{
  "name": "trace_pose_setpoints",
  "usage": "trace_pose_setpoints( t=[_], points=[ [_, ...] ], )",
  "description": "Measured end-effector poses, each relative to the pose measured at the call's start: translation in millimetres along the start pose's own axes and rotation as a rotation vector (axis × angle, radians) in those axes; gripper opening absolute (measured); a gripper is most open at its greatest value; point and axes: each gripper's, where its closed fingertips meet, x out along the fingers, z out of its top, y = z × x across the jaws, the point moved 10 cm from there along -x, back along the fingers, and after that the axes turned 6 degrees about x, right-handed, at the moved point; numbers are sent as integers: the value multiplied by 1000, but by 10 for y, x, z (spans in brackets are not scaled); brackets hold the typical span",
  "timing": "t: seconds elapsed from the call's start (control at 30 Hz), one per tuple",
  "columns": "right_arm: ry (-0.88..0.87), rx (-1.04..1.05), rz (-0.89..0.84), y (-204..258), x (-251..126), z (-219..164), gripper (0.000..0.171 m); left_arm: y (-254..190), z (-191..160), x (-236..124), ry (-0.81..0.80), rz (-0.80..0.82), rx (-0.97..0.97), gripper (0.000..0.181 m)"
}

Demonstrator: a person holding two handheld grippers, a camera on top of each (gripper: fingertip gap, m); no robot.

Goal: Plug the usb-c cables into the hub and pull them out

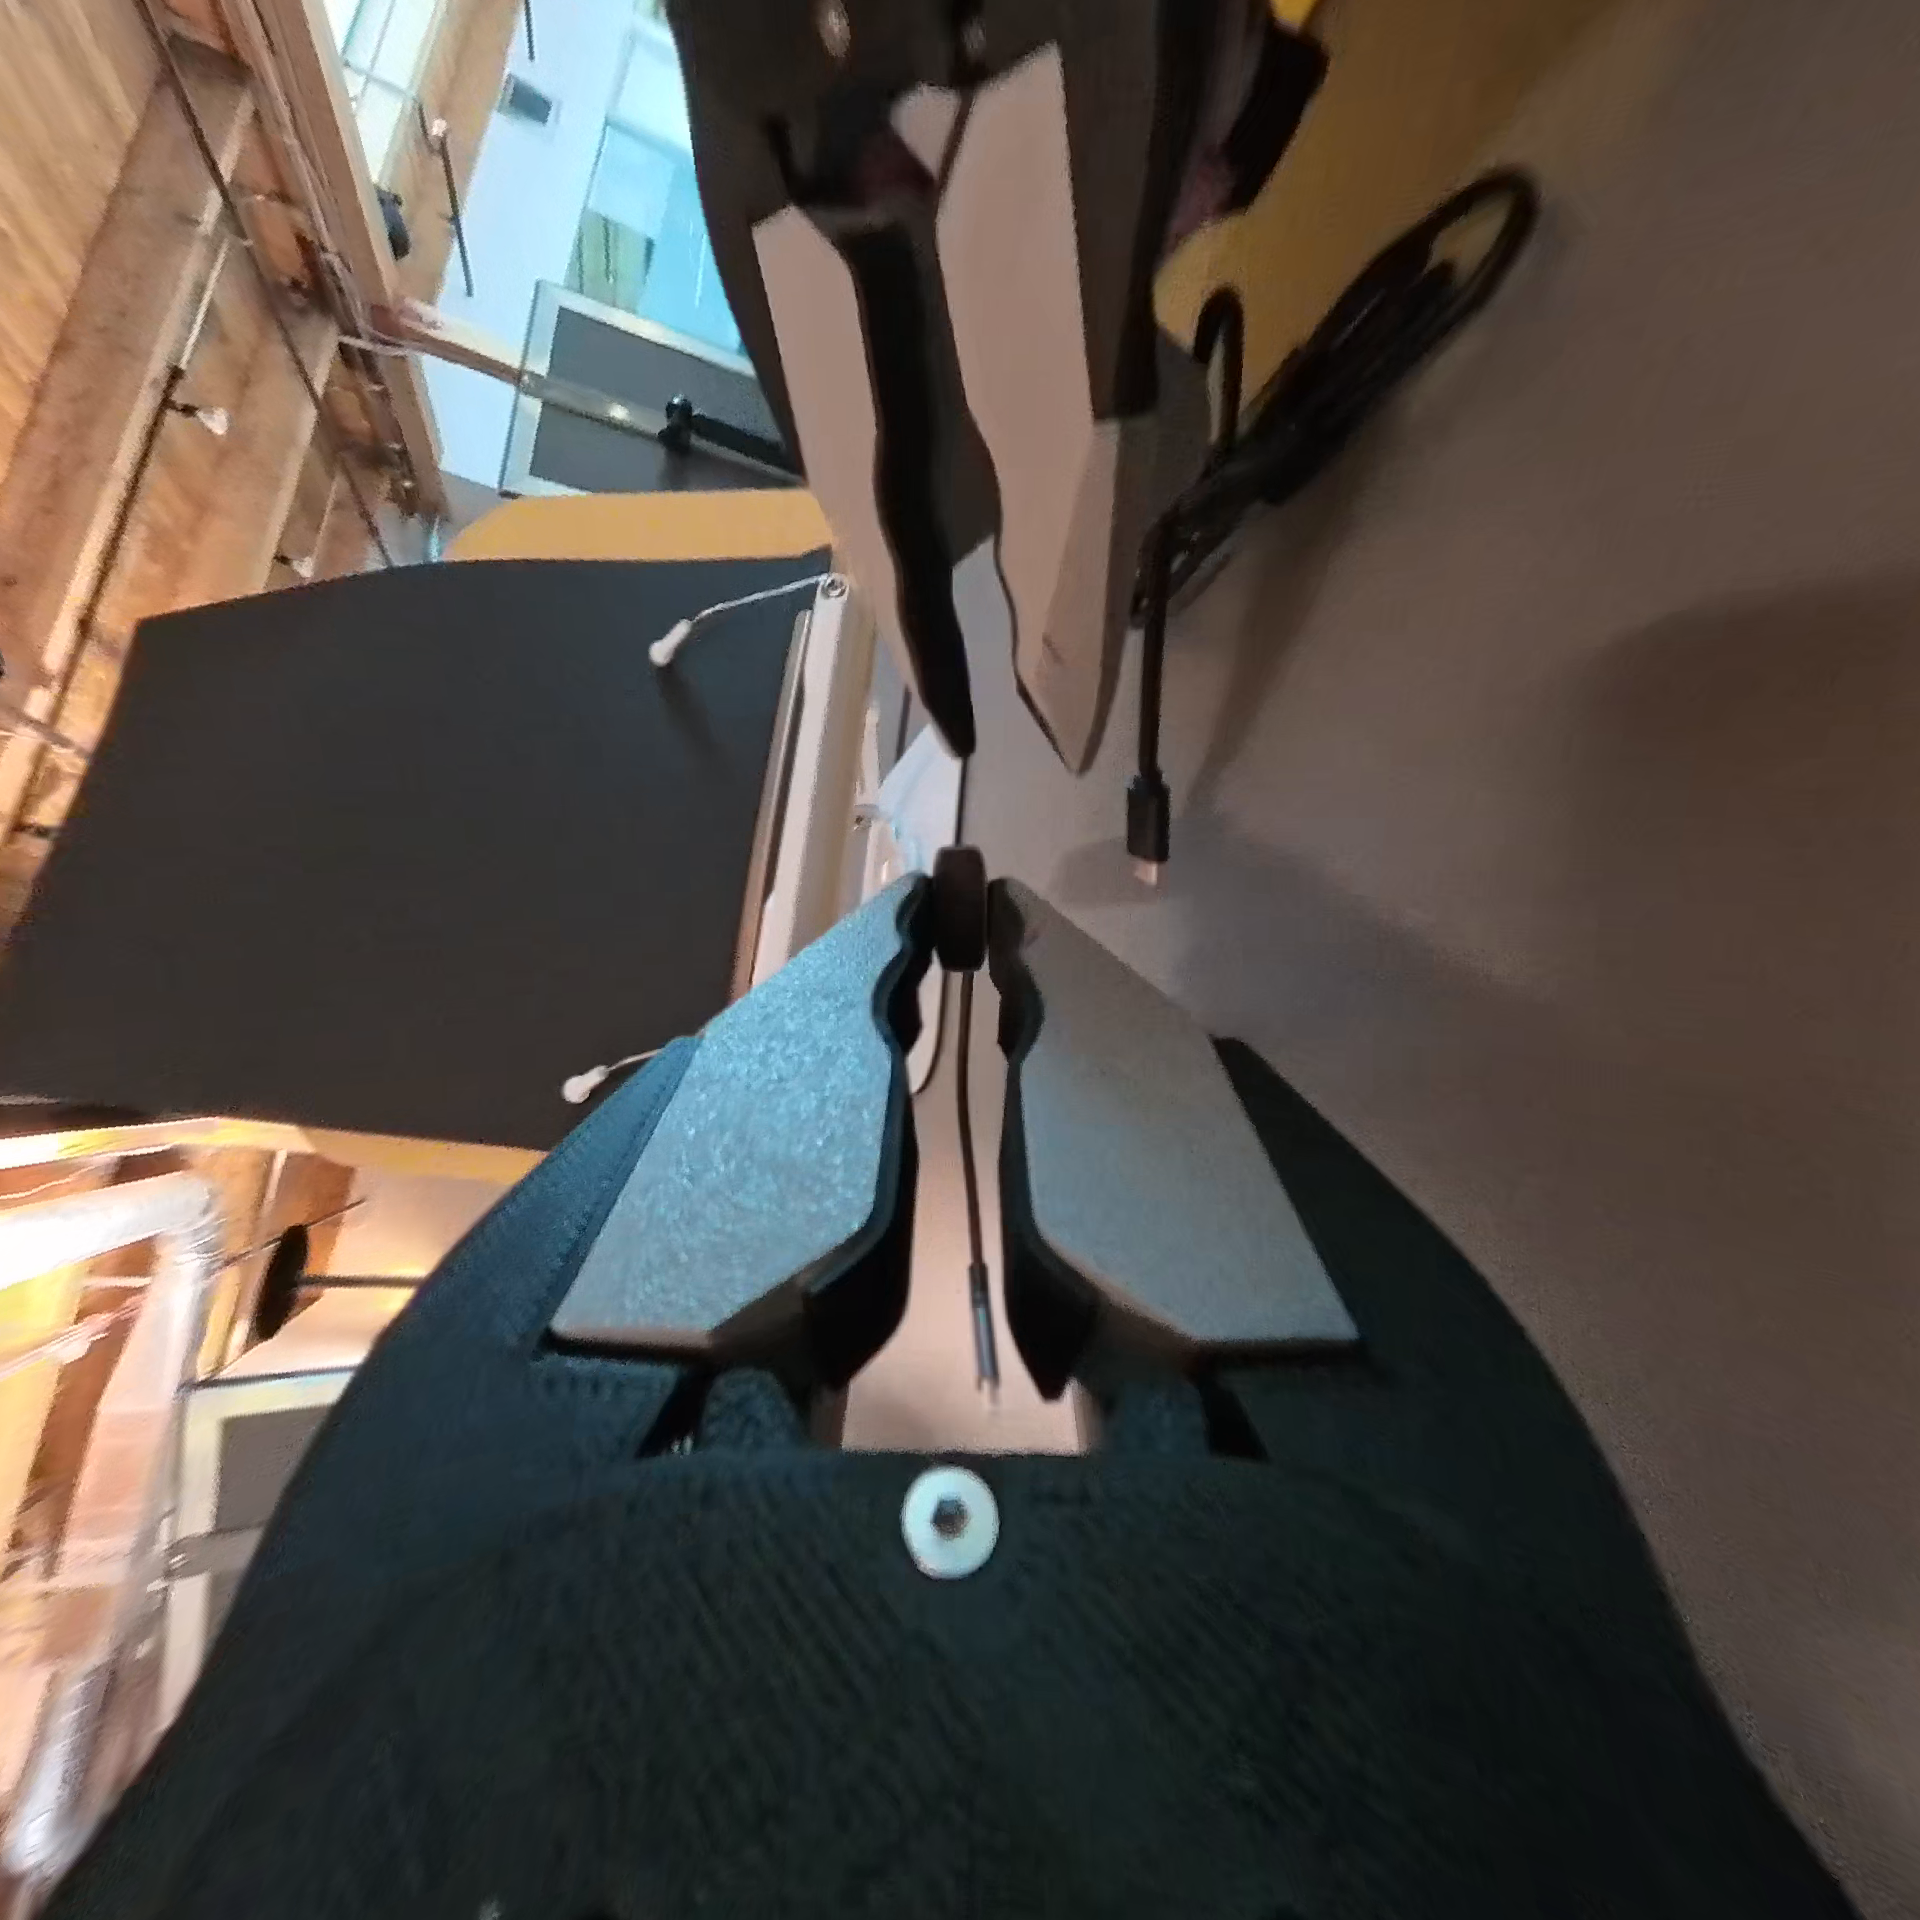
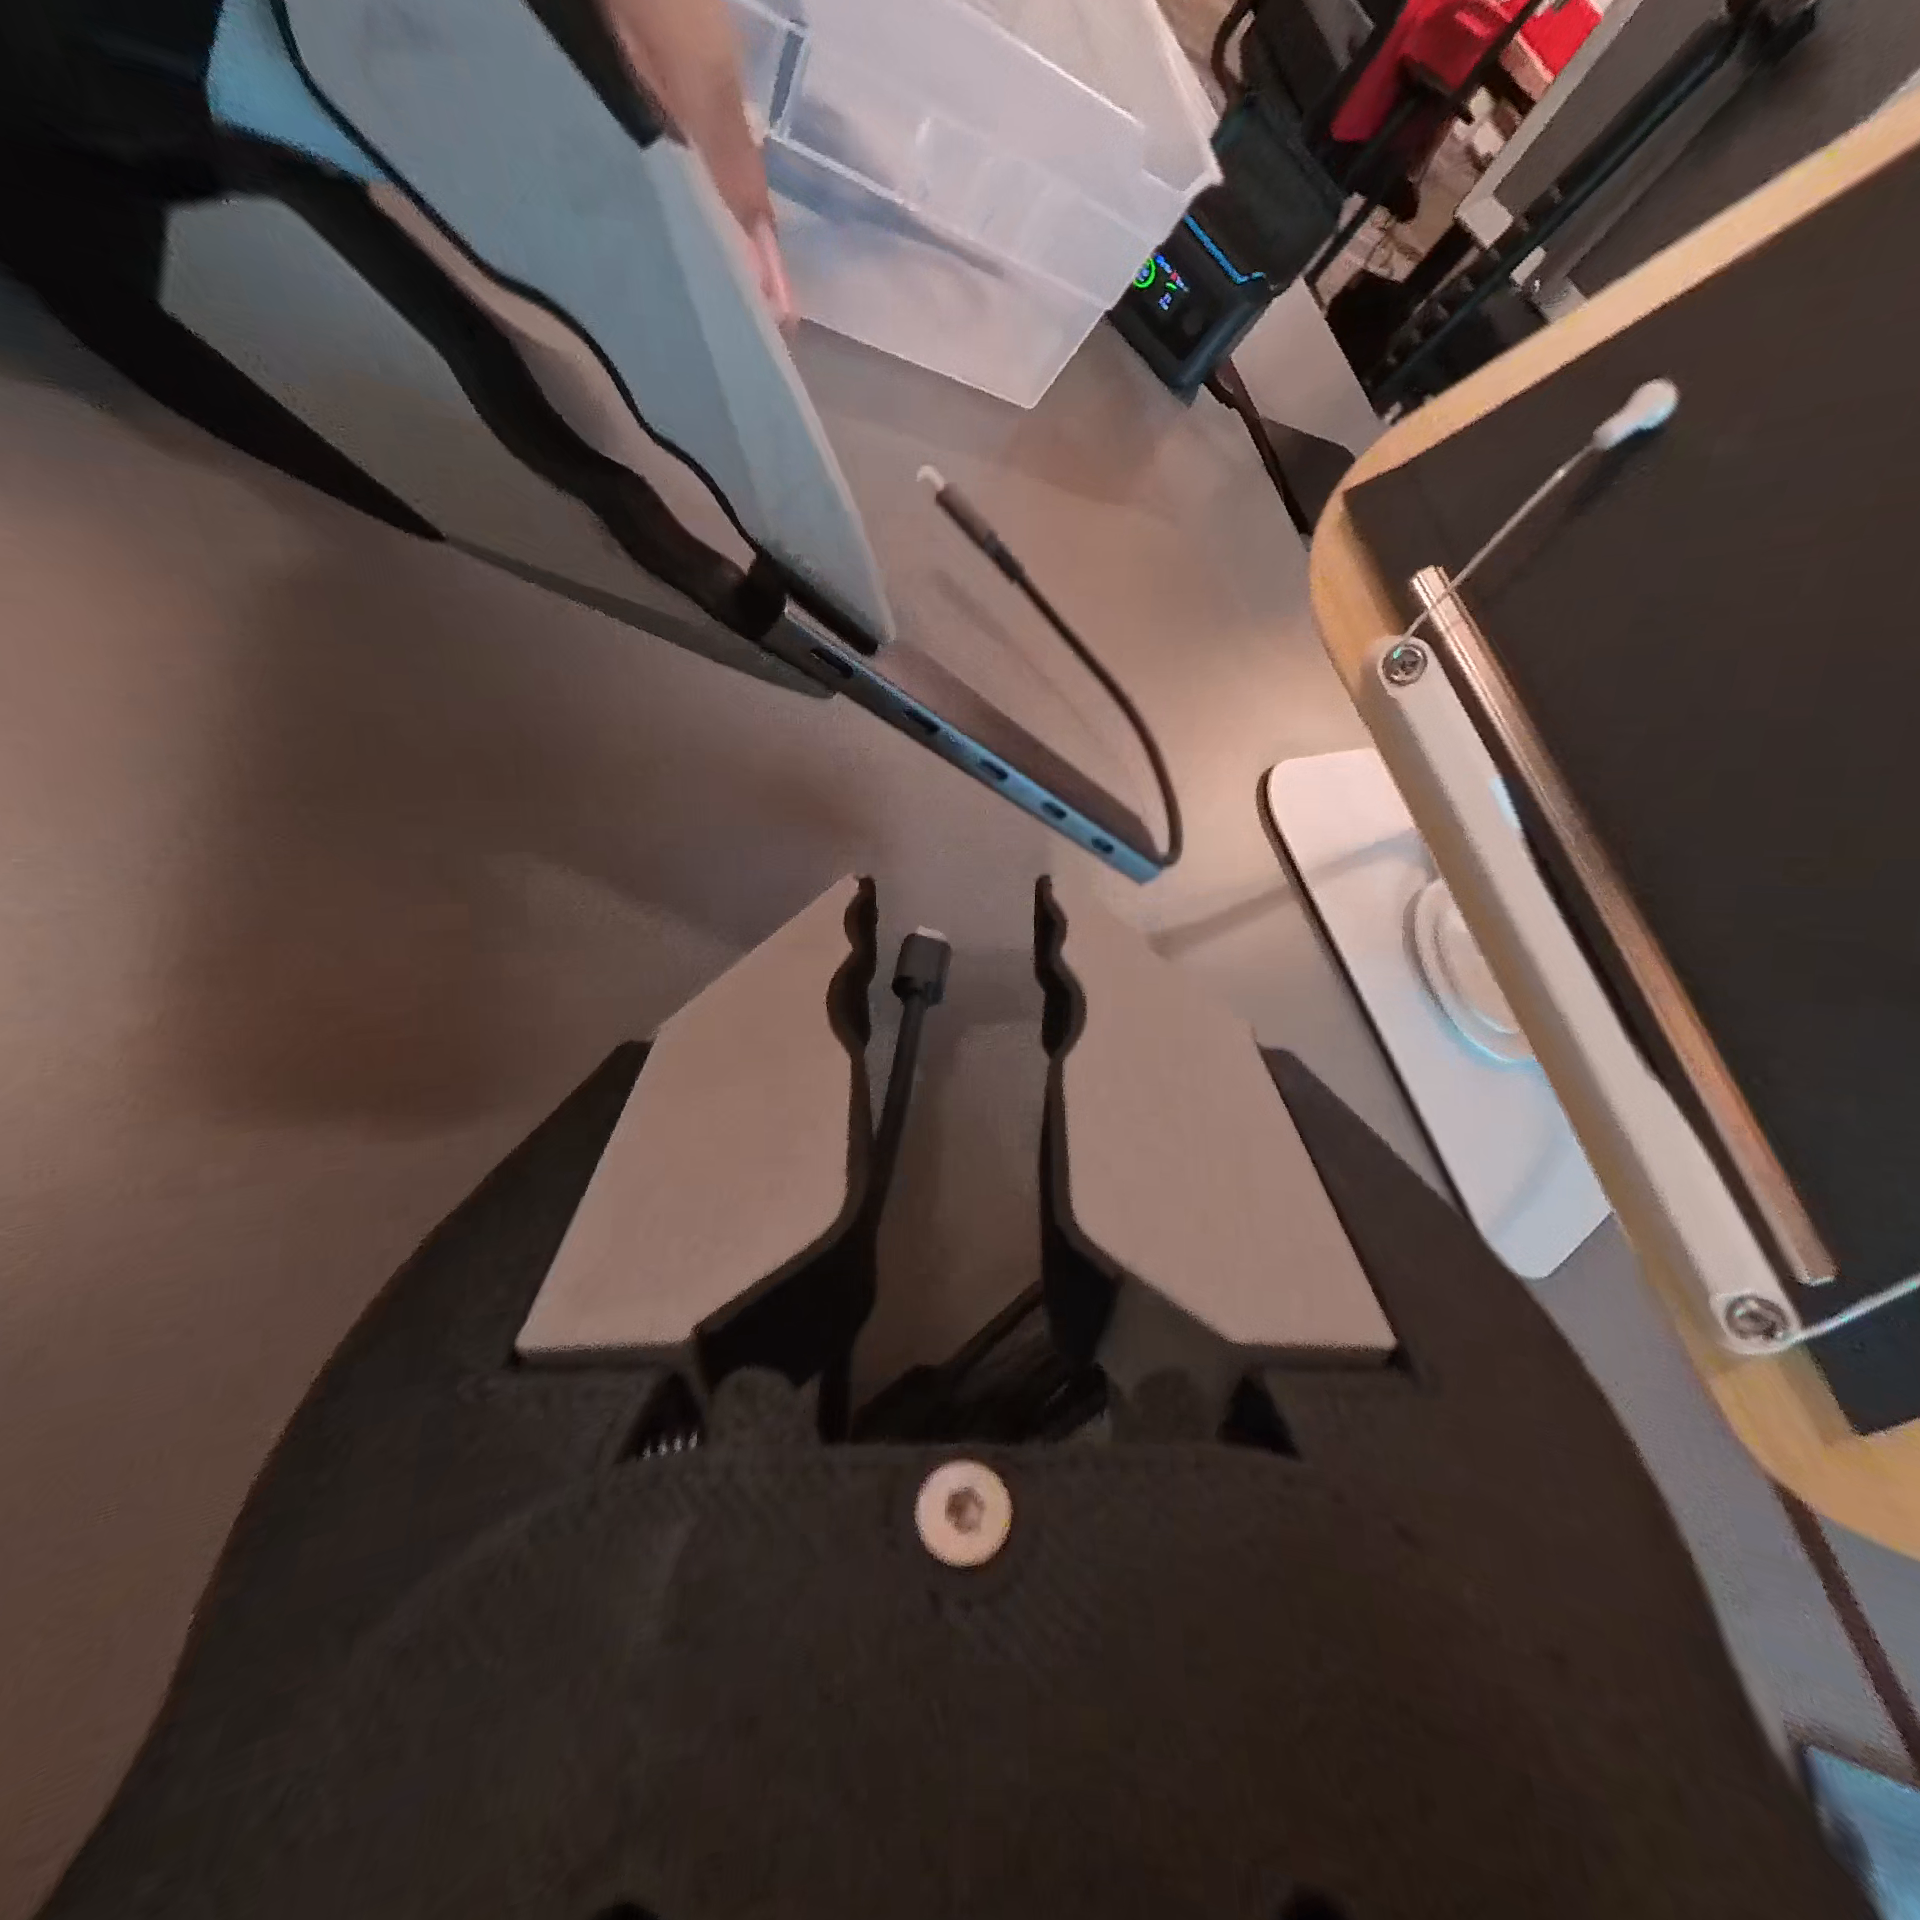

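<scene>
Right wrist view shows the right gripper (image 2: 948, 883) spread open around a loose usb-c cable (image 2: 918, 968) at frame centre, unplugged, while the left gripper (image 2: 821, 634) pinches the hub (image 2: 997, 769) upper left, all visible ports seemingly empty.

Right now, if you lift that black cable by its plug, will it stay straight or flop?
Likely flop: the black cable is thin and already lies in loops. Its plug looks stubby and hard, so it should stay straight in the right gripper. Probably light too.
</scene>
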Motion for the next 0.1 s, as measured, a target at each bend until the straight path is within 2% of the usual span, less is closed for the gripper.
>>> trace_pose_setpoints(
  t=[0.1],
  points=[
    [1,81,27,-67,-51,-6,29,-13,-36,30,49,21,55,8]
  ],
)
